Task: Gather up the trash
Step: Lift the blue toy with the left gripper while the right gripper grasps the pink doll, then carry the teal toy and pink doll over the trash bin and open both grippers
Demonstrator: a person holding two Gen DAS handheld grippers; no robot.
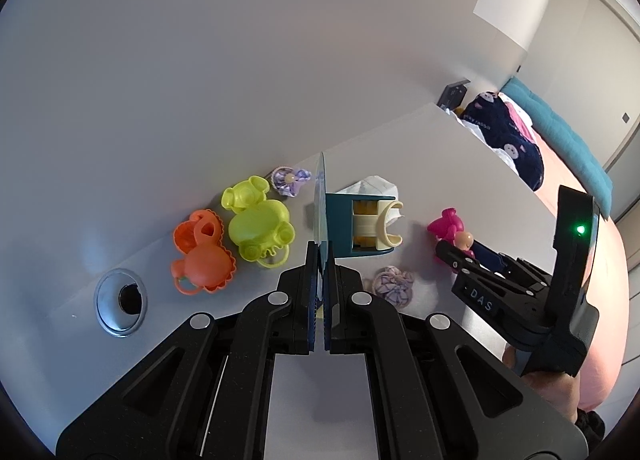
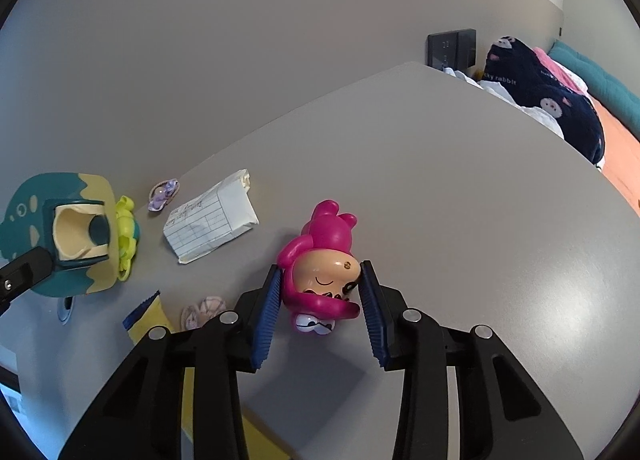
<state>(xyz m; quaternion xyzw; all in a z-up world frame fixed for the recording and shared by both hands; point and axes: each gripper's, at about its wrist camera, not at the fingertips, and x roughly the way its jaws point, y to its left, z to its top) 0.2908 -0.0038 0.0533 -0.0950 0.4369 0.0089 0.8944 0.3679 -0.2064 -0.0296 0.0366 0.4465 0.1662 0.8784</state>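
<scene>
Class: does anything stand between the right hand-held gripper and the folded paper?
Yes. The pink doll fills the space between the right hand-held gripper's fingers. The folded paper lies farther ahead to the left, apart from it.

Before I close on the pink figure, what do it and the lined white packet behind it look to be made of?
Pink figure: hard glossy plastic, judging by the sharp highlights and moulded seams.
Lined white packet: thin matte paper, folded and creased, with printed lines and handwriting.
The right gripper has its jaws open on either side of the figure.
</scene>
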